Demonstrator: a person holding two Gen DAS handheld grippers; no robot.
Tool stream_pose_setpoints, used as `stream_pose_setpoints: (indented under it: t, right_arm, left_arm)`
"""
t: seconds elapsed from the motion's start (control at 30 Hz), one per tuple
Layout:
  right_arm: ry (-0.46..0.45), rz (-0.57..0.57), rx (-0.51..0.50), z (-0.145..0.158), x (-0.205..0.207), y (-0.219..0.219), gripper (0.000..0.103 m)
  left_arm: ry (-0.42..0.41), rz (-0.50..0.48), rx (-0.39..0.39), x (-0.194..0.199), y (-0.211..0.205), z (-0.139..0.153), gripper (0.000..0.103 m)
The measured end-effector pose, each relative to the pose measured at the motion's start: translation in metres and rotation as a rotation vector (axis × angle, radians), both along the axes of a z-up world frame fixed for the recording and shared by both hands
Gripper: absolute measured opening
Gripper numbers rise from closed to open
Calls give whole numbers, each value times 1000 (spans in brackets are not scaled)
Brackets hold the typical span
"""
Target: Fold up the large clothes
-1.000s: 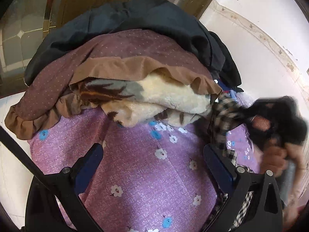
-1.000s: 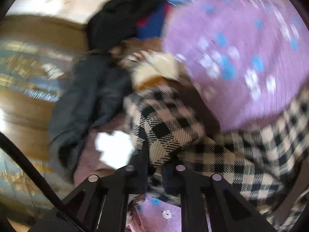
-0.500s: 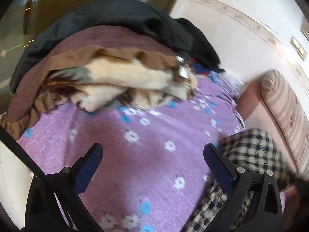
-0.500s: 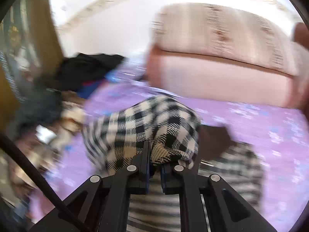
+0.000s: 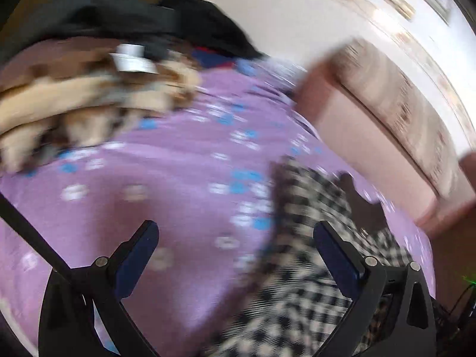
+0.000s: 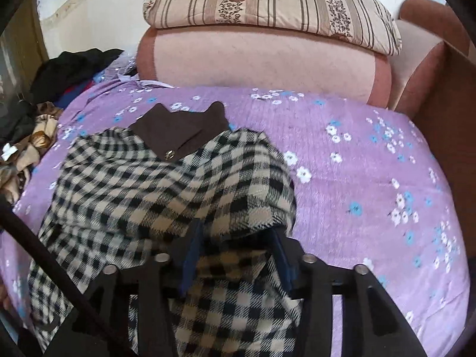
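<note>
A black-and-cream checked coat (image 6: 166,190) with a dark brown collar (image 6: 181,128) lies bunched on the purple flowered bedsheet (image 6: 357,178). My right gripper (image 6: 235,255) has its jaws apart, with folds of the coat draped over and between the fingers. My left gripper (image 5: 235,255) is open and empty above the sheet (image 5: 148,178), with the coat (image 5: 300,267) under its right finger. The left wrist view is blurred.
A pile of blankets and dark clothes (image 5: 89,68) lies at the left end of the bed, also in the right wrist view (image 6: 26,136). A pink bolster (image 6: 261,62) and striped pillow (image 6: 267,3) lie along the wall. A brown board (image 6: 449,113) is at the right.
My right gripper carried the coat away from the pile onto the open sheet and its jaws have opened. My left gripper swung right, toward the coat.
</note>
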State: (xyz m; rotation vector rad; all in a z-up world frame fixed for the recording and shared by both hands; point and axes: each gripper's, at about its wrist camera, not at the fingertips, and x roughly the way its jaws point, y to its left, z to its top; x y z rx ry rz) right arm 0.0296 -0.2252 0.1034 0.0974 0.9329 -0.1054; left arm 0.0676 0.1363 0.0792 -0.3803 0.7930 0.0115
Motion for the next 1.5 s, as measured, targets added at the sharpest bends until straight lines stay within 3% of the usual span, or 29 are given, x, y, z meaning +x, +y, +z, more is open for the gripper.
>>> stream_pose_setpoints:
  t: [0.03, 0.2, 0.27, 0.3, 0.33, 0.4, 0.53, 0.6, 0.67, 0.77, 0.87, 0.9, 0.97, 1.0, 1.03, 1.13, 1.2, 1.27, 1.3, 1.5]
  right_arm:
    - [-1, 13, 22, -2, -6, 2, 65]
    - [14, 51, 58, -11, -43, 6, 65]
    - [14, 51, 61, -10, -59, 0, 66]
    - [13, 47, 60, -9, -65, -4, 66]
    - [11, 40, 60, -8, -69, -8, 67]
    - [5, 9, 58, -4, -78, -20, 67]
    - [-7, -50, 70, 1, -74, -42, 67]
    - [-11, -72, 109, 2, -62, -51, 67]
    - [-15, -70, 137, 2, -48, -54, 68]
    - [-3, -45, 144, -4, -25, -48, 68]
    - [12, -12, 95, -10, -13, -37, 68]
    - [8, -1, 73, -11, -14, -33, 69]
    - [0, 26, 49, -14, -19, -29, 73]
    - [-1, 41, 34, -17, -24, -26, 73]
    - [5, 52, 14, -21, -26, -23, 73]
    - [31, 83, -44, -33, -33, -13, 73]
    - [35, 88, -55, -37, -36, -9, 73]
    - [32, 90, -49, -38, -39, -7, 73]
    - [29, 92, -48, -37, -40, -7, 73]
    - [-1, 97, -95, -25, -45, -6, 73]
  left_arm:
    - [8, -19, 13, 6, -10, -3, 103]
    - [85, -144, 69, 46, -59, -28, 103]
    - [132, -195, 81, 59, -73, -44, 80]
    - [176, -247, 77, 66, -80, -54, 32]
    - [204, -261, 90, 70, -82, -57, 22]
    - [162, -246, 103, 65, -81, -49, 20]
    - [106, -155, 42, 58, -54, -23, 14]
    - [86, -48, 137, 56, -40, -15, 1]
    - [93, 46, 199, 58, -23, -16, 0]
    - [176, 59, 114, 61, 0, -29, 0]
    - [168, 37, 76, 52, 2, -24, 2]
    - [153, 23, 75, 50, -1, -20, 6]
    - [117, -18, 67, 47, -8, -13, 42]
    - [98, -32, 55, 47, -12, -13, 73]
    - [66, -41, 36, 45, -16, -11, 83]
    - [41, -98, 43, 50, -39, -14, 84]
    - [89, -155, 142, 57, -62, -28, 83]
    - [168, -235, 211, 64, -80, -49, 38]
    - [199, -250, 221, 66, -83, -56, 25]
    - [102, -149, 120, 58, -55, -24, 19]
